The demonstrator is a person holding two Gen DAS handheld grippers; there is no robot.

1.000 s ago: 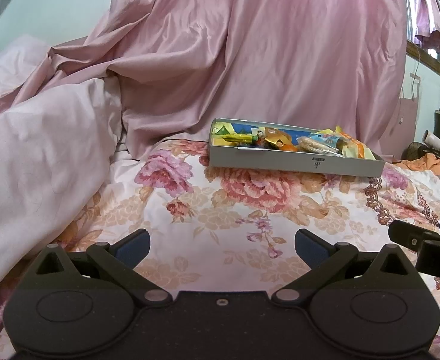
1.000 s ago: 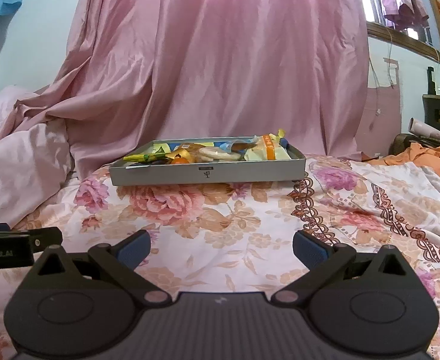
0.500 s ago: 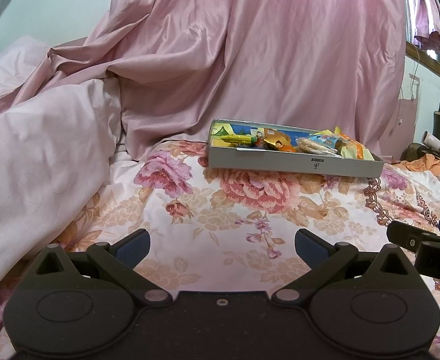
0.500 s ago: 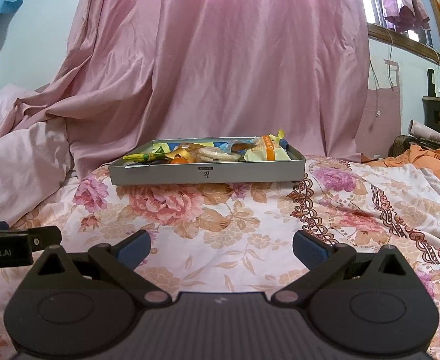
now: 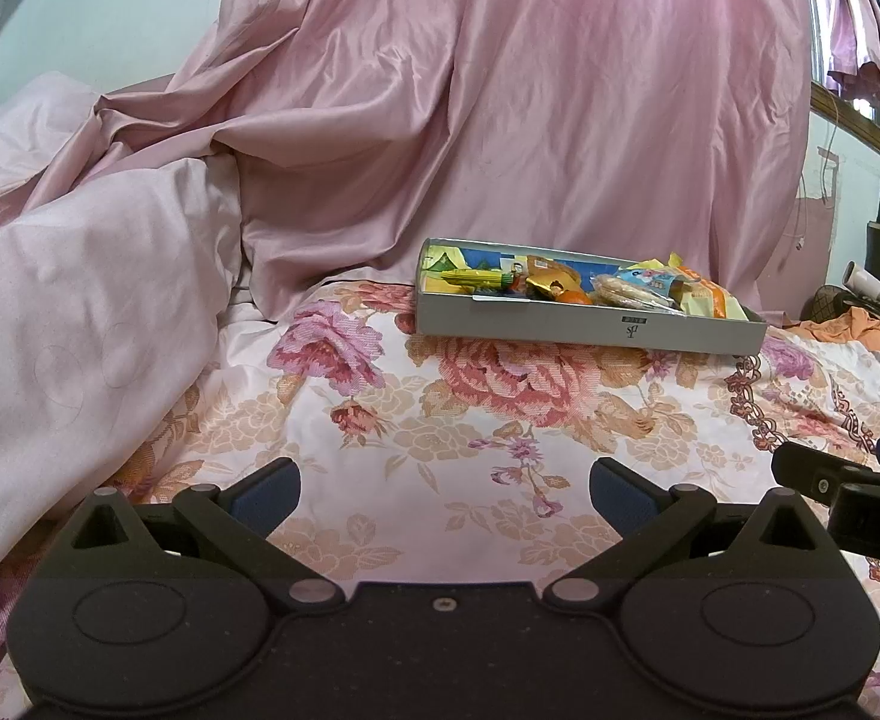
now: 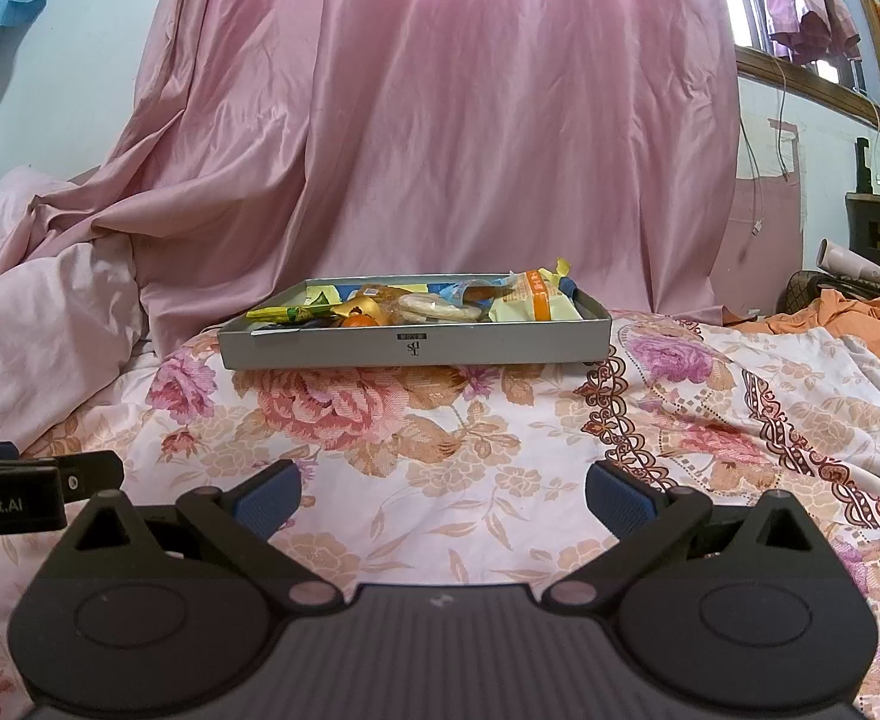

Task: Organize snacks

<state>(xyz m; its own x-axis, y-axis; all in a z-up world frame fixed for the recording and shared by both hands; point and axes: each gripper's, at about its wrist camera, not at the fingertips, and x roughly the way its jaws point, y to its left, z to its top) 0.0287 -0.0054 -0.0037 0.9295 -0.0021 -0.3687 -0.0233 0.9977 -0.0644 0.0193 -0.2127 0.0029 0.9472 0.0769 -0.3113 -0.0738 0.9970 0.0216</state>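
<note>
The left gripper (image 6: 38,495) reads "Robot.AI", and a small logo marks the front wall of the grey box (image 6: 416,351). The box sits on the floral bedspread (image 6: 499,450), well ahead of both grippers, holding snack packets (image 6: 532,303), a round rice cracker (image 6: 434,307) and a green-yellow stick pack (image 6: 290,314). The left gripper and the right gripper (image 6: 442,495) gape wide, holding nothing.

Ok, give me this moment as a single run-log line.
phase: pre-reach | left gripper: open, empty | right gripper: open, empty | snacks: piled in grey box on floral bedspread | contact: none

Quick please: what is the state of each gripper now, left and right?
Left gripper: open, holding nothing.
Right gripper: open, holding nothing.
</note>
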